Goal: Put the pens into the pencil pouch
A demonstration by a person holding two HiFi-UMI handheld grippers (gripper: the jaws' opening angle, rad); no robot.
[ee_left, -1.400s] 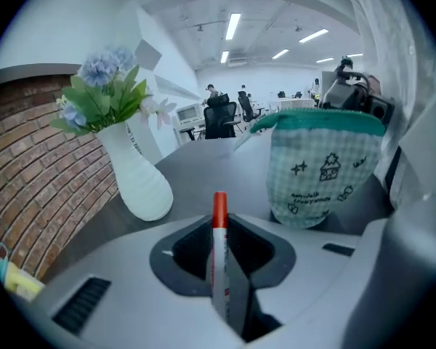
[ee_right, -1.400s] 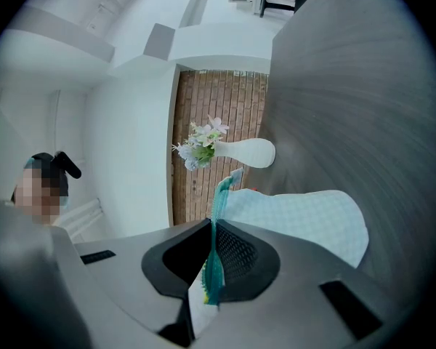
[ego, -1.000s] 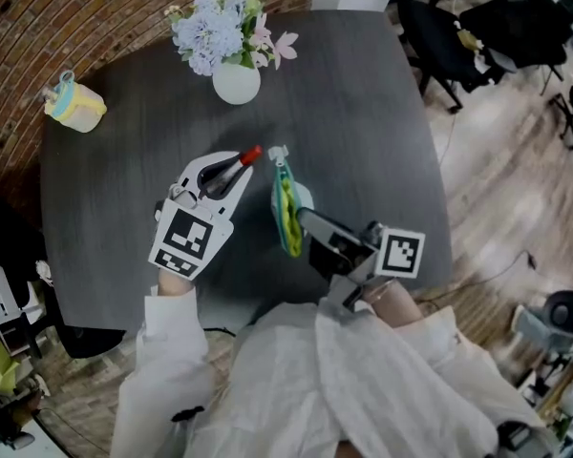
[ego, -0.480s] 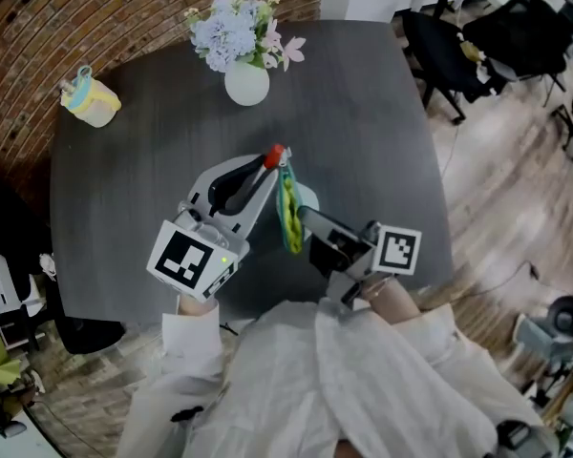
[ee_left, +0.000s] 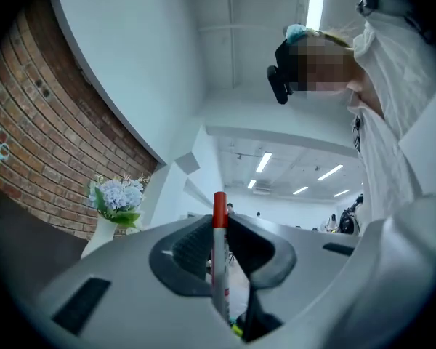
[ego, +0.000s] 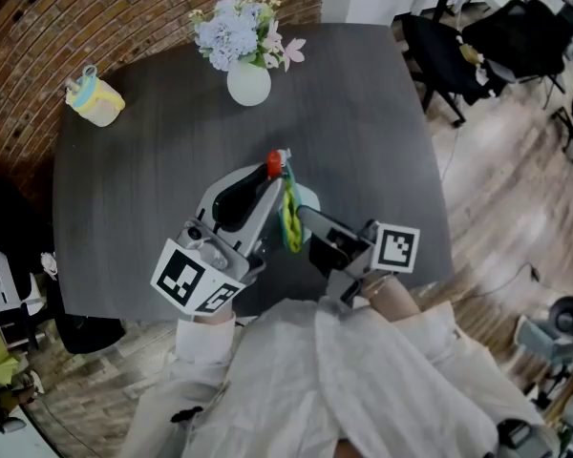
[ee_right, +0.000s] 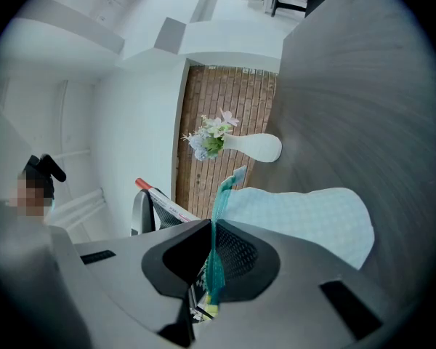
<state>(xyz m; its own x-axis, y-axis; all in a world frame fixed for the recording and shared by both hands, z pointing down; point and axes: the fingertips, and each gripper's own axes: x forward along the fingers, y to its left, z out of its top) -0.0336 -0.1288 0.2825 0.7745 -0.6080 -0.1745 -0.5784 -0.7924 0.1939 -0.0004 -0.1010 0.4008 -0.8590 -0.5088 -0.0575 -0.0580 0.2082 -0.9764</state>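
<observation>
1. the left gripper is clamped on a pen. in the left gripper view the pen stands upright between the two dark pads, which press on its white barrel from both sides. its red cap sticks out past the fingertips.
2. the right gripper is nearly closed, pinching the teal zipper edge of the pencil pouch. the thin strip runs straight through the narrow gap between its pads.
3. the pencil pouch stands on edge above the dark table, between the two grippers. its light blue side faces the right gripper, and something yellow-green shows along its mouth.
4. in the head view the pen's red cap sits just beside the top end of the pouch, near the zipper pull. whether it touches the pouch cannot be told.
5. the right gripper view shows the left gripper with the pen just beyond the pouch's edge.
6. a white vase of flowers and a yellow cup stand well apart from the pouch, at the table's far side.
</observation>
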